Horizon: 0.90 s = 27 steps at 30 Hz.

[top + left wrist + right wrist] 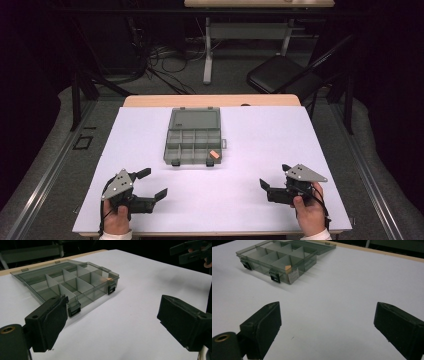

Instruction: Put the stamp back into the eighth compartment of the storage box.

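Dark room all around, with a white table (260, 150) in the middle, a tangle of cables on the floor behind it and a black folding chair (280, 75) off past the far right corner. Starting at the near edge: the left gripper (155, 184) sits low on the left side, held in a hand (117, 220), jaws spread wide with nothing between them, just bare tabletop. You can see the same thing in the left gripper view, where both black jaws stand well apart over the white surface. The right gripper (274, 179) is on the opposite side near the front right, also held by a hand (310, 212), and it's gaping too, gripping nothing. Both point roughly toward the middle of the table. Further out, well apart from both grippers, is a smoky see-through organizer box (192, 137), lid flipped back flat toward the far edge, dividers splitting it into small compartments, two black latches on the front wall. A small orange piece (213, 154) lies in the front right corner compartment as seen from above. From the right gripper view there's a little label (293, 276) on the box's end wall.
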{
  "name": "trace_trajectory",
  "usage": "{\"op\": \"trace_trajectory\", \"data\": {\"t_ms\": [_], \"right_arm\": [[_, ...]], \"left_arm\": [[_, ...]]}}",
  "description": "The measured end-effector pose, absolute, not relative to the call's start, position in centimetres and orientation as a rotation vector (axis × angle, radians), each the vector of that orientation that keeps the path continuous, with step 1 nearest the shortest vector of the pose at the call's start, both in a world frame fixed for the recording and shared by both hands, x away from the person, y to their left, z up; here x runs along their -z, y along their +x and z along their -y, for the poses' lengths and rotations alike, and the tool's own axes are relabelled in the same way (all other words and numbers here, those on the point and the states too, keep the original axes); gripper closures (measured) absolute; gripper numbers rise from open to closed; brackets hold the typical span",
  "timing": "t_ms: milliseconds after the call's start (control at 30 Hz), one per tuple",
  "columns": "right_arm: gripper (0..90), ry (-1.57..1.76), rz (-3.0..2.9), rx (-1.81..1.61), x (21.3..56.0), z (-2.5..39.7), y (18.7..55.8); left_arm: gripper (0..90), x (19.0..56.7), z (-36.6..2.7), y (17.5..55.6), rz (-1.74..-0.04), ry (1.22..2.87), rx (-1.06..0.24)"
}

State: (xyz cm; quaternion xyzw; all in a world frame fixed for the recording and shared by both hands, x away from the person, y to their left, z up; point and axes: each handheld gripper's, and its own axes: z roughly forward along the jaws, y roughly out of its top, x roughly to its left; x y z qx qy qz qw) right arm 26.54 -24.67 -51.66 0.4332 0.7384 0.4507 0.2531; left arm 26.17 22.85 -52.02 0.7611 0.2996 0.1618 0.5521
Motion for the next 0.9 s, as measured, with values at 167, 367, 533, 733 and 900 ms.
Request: {"op": "trace_trajectory", "data": {"t_ms": [167, 367, 533, 733, 900], "right_arm": [[7.1, 1.178, -2.016, -1.19, 52.9, 24.5, 26.8], [7.1, 1.203, -2.029, -1.189, 53.7, 24.6, 27.1], [7.1, 1.214, -2.038, -1.18, 54.0, 24.8, 27.2], [7.1, 1.219, -2.03, -1.186, 54.0, 24.9, 27.2], [7.1, 1.209, -2.035, -1.174, 53.8, 24.9, 27.1]], "left_arm": [[9.3, 52.0, -22.9, 26.1, -0.71, 1.8, -0.385], [9.3, 52.0, -23.0, 26.2, -0.709, 1.802, -0.383], [9.3, 52.0, -23.0, 26.2, -0.713, 1.8, -0.383], [9.3, 52.1, -23.0, 26.3, -0.72, 1.796, -0.385], [9.3, 52.1, -23.1, 26.4, -0.726, 1.789, -0.383]]}}
